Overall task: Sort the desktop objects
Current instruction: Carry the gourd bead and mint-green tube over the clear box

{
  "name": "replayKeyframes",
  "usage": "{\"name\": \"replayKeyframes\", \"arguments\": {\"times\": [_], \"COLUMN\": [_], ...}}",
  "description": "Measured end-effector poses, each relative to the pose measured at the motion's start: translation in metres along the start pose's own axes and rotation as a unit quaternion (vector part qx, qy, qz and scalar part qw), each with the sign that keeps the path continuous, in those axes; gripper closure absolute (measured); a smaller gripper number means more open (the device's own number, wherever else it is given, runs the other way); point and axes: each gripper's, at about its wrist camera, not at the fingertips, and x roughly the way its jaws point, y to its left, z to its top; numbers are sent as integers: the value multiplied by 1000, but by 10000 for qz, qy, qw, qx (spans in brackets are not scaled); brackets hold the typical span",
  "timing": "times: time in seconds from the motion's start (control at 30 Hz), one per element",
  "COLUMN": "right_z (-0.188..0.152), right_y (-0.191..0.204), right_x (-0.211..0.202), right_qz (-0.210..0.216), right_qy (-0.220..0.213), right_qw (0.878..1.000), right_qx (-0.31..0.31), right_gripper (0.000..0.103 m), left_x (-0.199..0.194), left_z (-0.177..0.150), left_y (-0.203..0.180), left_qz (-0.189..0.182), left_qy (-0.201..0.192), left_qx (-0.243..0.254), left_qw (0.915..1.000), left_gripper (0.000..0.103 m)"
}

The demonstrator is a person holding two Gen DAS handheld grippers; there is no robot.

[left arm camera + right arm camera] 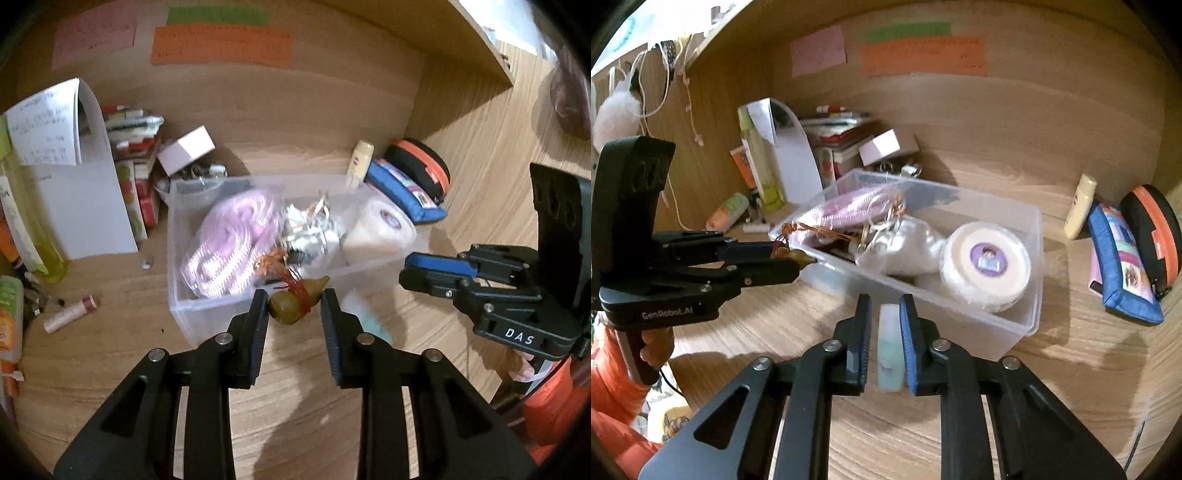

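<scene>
Gourd charm (pixel 295 300), olive-green and glossy with red cord knotted round its waist, sits between the fingers of the left gripper (pixel 294 306). Its long axis lies roughly crosswise to the fingers, the narrow neck pointing toward the right finger, the fat bulb against the left one. The fingers stand moderately apart and are closed on the gourd from both sides; in the right wrist view the same gripper (pixel 798 260) shows the gourd's tip (pixel 803 257) poking out past the fingertips, with its coppery tassel cord (pixel 812 230) trailing over the rim into the box. The gourd hangs just over the near short wall of the clear plastic box (pixel 173 258), which stands on the wooden desk (pixel 110 295) near its back wall.

A pale tube (pixel 889 350), whitish with a light green lower part, lies lengthwise between the fingers of the right gripper (pixel 886 306), its long axis running along them and its far end pointing at the box's long near wall. The fingers are narrowly spaced and press the tube on both sides.

Inside the box lie a pink knitted bundle (pixel 229 243), a white crumpled wrap (pixel 905 243) and a round roll with a purple sticker (pixel 986 258). Beyond the box's far end, a blue pouch (pixel 1123 269) and an orange-trimmed black case (pixel 1152 236) lean by the desk's side wall.
</scene>
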Motion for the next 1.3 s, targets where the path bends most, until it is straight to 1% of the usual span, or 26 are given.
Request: {"name": "replayKeyframes", "arguments": {"times": [0.1,0.2,0.23,0.27,0.3,0.33,0.37,0.47,0.53,0.6,0.73,0.83,0.9,1.0,1.13,1.2,1.23,1.27,1.3], "right_z": [0,-7,-10,-12,-14,-17,-19,-22,-23,-25,-31,-36,-39,-42,-48,-49,-49,-50,-50], "right_y": [-2,-3,-3,-2,-1,0,1,5,7,10,21,28,31,30,27,27,27,29,29], "right_x": [3,12,16,19,23,28,32,46,56,61,68,67,67,66,66,65,65,63,63], "right_qz": [-15,10,0,-2,2,-12,-23,-9,179,246,342,352,344,341,293,250,245,233,227], "right_qy": [66,306,402,464,552,629,668,848,1007,1088,1269,1327,1380,1439,1468,1408,1397,1364,1346], "right_qw": [10000,9995,9992,9989,9985,9980,9977,9960,9943,9931,9894,9873,9860,9851,9854,9864,9867,9874,9877], "right_qx": [-15,-1,-6,-21,-53,-92,-139,-292,-297,-352,-619,-805,-867,-875,-812,-814,-791,-769,-759], "right_gripper": [89,89,86,79,74,65,62,62,62,62,62,62,62,62,62,62,65,74,78], "left_x": [-3,-3,-2,0,1,3,5,13,20,25,28,34,40,44,45,47,47,48,48], "left_z": [3,6,7,8,9,10,11,14,15,16,18,21,21,23,24,23,23,22,22], "left_y": [2,1,0,-1,-1,-2,-2,-2,1,4,10,19,25,36,33,28,26,24,23], "left_qz": [5,16,21,15,17,20,12,-3,12,-4,61,46,245,9,164,243,285,321,344], "left_qy": [-53,-75,-76,-71,-69,-61,-47,52,119,184,192,278,296,371,329,328,322,327,332], "left_qx": [-18,4,16,35,48,62,75,66,39,-8,-38,-139,-178,-391,-259,-145,-95,-35,8], "left_qw": [10000,10000,10000,10000,10000,10000,10000,10000,9999,9998,9998,9995,9991,9985,9990,9991,9990,9989,9989], "left_gripper": [74,74,74,74,74,74,74,74,74,74,74,74,74,74,74,74,74,74,74]}}
